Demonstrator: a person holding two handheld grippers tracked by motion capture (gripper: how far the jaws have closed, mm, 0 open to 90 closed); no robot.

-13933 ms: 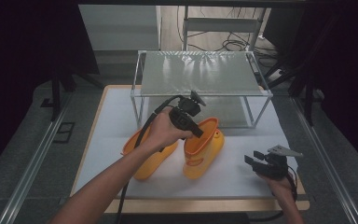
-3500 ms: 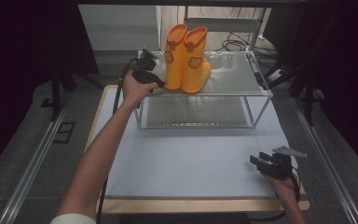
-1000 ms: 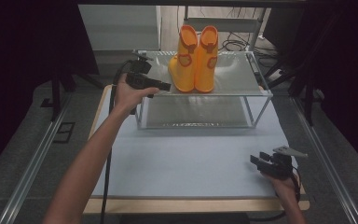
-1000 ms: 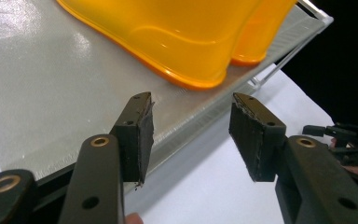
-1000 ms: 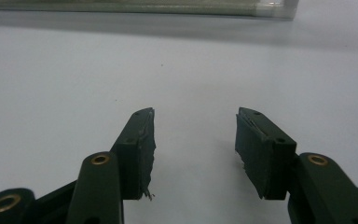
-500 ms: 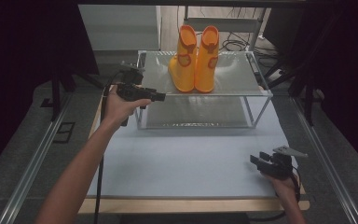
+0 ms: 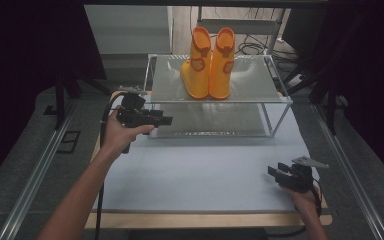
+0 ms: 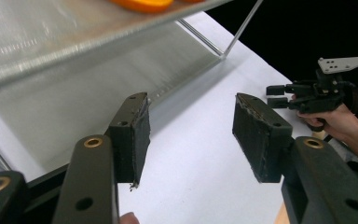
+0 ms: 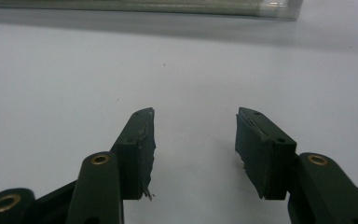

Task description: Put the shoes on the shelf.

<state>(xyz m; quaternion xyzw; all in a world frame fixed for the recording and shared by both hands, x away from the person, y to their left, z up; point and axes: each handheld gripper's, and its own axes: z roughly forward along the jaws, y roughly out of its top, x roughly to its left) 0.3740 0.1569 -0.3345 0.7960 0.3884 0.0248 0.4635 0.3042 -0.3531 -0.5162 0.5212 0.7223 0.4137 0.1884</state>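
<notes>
The wire shelf (image 7: 260,82) stood at the far side of my table (image 7: 205,175), with the orange boots (image 7: 209,62) upright side by side on its top, touching each other, far and right of my left gripper (image 7: 166,120). That gripper hovered empty, jaws spread, near the shelf's left corner. My right gripper (image 7: 275,173) rested near right, well apart from the boots, jaws parted; I saw no readable writing.
</notes>
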